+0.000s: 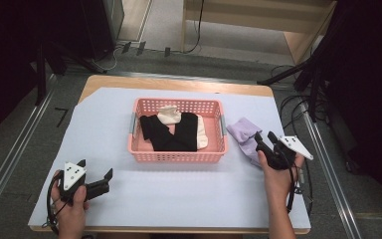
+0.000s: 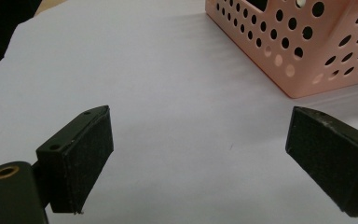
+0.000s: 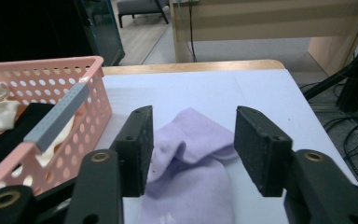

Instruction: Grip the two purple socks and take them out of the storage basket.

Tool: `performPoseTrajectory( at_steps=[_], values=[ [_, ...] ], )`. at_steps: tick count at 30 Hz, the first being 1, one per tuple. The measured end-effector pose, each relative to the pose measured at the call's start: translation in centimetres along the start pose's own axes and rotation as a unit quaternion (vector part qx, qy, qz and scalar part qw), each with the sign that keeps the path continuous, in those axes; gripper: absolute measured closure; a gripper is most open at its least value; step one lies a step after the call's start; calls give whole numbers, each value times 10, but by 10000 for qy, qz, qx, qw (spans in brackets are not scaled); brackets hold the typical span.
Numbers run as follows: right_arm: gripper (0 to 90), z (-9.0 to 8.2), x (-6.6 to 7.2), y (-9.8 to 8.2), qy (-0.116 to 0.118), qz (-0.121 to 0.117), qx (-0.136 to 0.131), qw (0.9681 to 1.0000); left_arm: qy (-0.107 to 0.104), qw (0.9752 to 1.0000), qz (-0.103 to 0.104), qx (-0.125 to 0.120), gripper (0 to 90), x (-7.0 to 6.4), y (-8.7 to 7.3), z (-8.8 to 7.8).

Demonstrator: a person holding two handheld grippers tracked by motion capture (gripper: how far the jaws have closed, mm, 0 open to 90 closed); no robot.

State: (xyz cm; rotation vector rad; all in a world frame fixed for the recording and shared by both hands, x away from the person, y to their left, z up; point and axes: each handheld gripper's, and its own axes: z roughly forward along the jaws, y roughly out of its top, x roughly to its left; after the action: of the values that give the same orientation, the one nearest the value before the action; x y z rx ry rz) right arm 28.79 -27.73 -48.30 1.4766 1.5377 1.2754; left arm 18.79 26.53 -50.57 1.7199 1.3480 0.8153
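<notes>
Purple sock [image 1: 245, 138] is lying on the table just right of the basket [image 1: 178, 157]. The right gripper [image 1: 270, 140] sits over it, jaws apart, probably lining up a grab. The left gripper [image 1: 96, 172] is parked wide open, well clear.

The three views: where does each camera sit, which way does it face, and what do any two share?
High view: above the person's side, facing forward and down on the table; both hands, left hand-held gripper, right hand-held gripper.
Left gripper view: on the left hand-held gripper, low, facing the basket corner; its open jaws.
Right gripper view: on the right hand-held gripper, facing the purple sock; its open jaws.
Shared: all see the basket.
</notes>
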Motion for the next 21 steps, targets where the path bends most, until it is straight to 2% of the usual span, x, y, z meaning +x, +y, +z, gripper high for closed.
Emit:
performPoseTrajectory(
  at_steps=[7, 8, 9, 10, 12, 17, 19, 21],
  values=[
    [320, -22, -25, -22, 144, 19, 184, 9997, 17, 10000, 12, -19, 83, -1, 0, 0],
    [289, -25, -28, -24, 185, 37, 218, 9996, 20, 10000, 13, -19, 83, -1, 0, 0],
    [215, -32, -34, -28, 201, 19, 268, 9994, 26, 10000, 27, -25, 83, -1, 0, 0],
    [215, -32, -34, -28, 201, 19, 268, 9994, 14, 10000, 31, -24, 83, -1, 0, 0],
    [132, -38, -38, -31, 165, -68, 321, 9993, 24, 10000, 35, -12, 83, -1, 0, 0],
    [139, -51, -46, -42, 20, -223, 467, 9987, 40, 10000, 34, -46, 83, -1, 0, 0],
    [166, -57, -51, -46, 105, -66, 602, 9981, 44, 10000, 35, -48, 83, -1, 0, 0],
    [105, -62, -55, -50, 101, -74, 819, 9966, 49, 10000, 34, -57, 83, -2, -1, 0]
  ],
)
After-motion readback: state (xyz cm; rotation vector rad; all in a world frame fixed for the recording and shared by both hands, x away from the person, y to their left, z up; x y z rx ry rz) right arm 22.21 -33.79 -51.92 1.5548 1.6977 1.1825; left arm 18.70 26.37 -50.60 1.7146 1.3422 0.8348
